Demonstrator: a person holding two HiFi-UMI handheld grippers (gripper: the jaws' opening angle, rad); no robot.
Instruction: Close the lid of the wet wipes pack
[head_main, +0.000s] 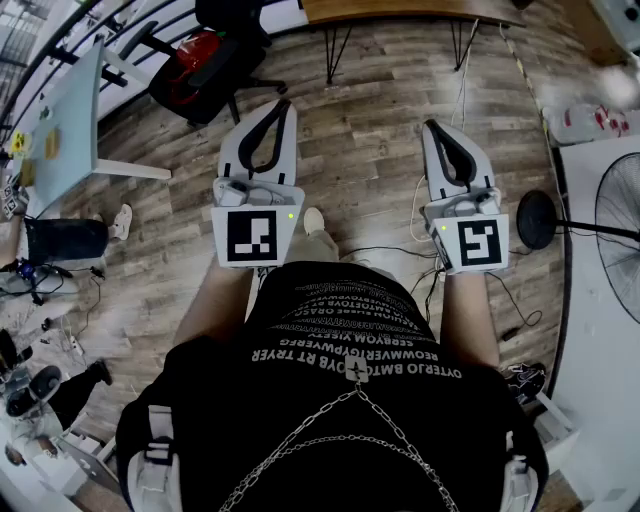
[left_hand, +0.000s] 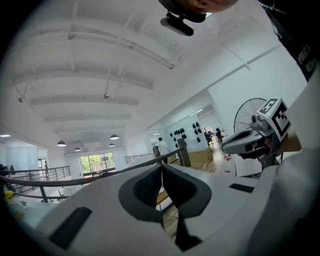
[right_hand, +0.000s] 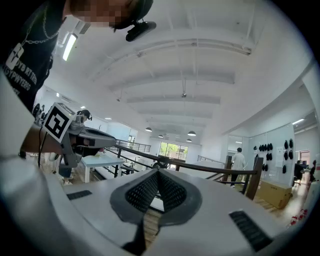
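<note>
No wet wipes pack shows in any view. In the head view my left gripper (head_main: 284, 103) and right gripper (head_main: 429, 125) are held level side by side over the wooden floor, in front of the person's body. Both are shut with the tips touching and nothing between them. The left gripper view shows its own jaws (left_hand: 161, 165) closed against an open room, with the right gripper (left_hand: 245, 142) off to the right. In the right gripper view the ribbed pads (right_hand: 150, 190) meet at the closed tips (right_hand: 159, 170), and the left gripper (right_hand: 92, 136) hangs at the left.
A light blue table (head_main: 65, 130) stands at the far left, with a black chair holding a red bag (head_main: 205, 60) behind it. A wooden desk (head_main: 400, 10) is at the top. A floor fan (head_main: 620, 235) and a white surface (head_main: 600, 320) are at the right. Cables (head_main: 420, 255) trail on the floor.
</note>
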